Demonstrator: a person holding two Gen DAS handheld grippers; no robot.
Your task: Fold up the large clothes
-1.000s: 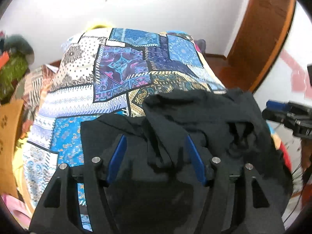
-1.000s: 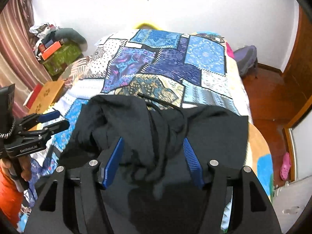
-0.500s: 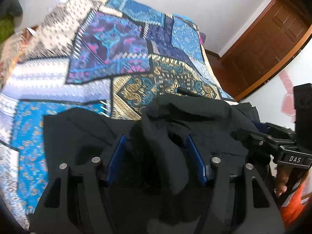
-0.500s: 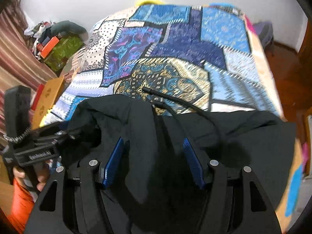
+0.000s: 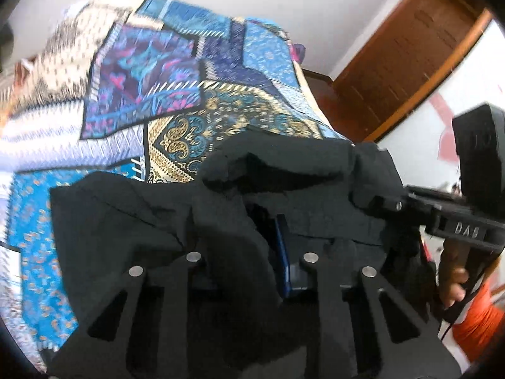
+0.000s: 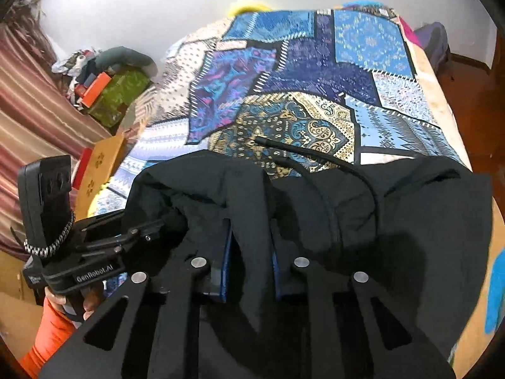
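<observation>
A large black hooded garment (image 5: pixel 132 218) lies bunched at the near end of a patchwork bedspread (image 5: pixel 151 72). My left gripper (image 5: pixel 246 240) is shut on a fold of the black cloth, which drapes over its left finger. My right gripper (image 6: pixel 251 252) is shut on another fold of the same garment (image 6: pixel 410 221). Two black drawstrings (image 6: pixel 315 154) trail from it onto the bedspread (image 6: pixel 315 72). Each gripper shows in the other's view: the right gripper (image 5: pixel 378 203) pinches cloth at right, the left gripper (image 6: pixel 164 221) at left.
A brown wooden door (image 5: pixel 404 60) stands at the right past the bed. Piled clothes and boxes (image 6: pixel 107 88) and a striped curtain (image 6: pixel 28 101) sit to the left of the bed. An orange cardboard box (image 6: pixel 101 161) leans at the bed's left side.
Both grippers have closed from wide open onto folds of the black garment. The two grippers have come closer to each other and lower over the cloth.
</observation>
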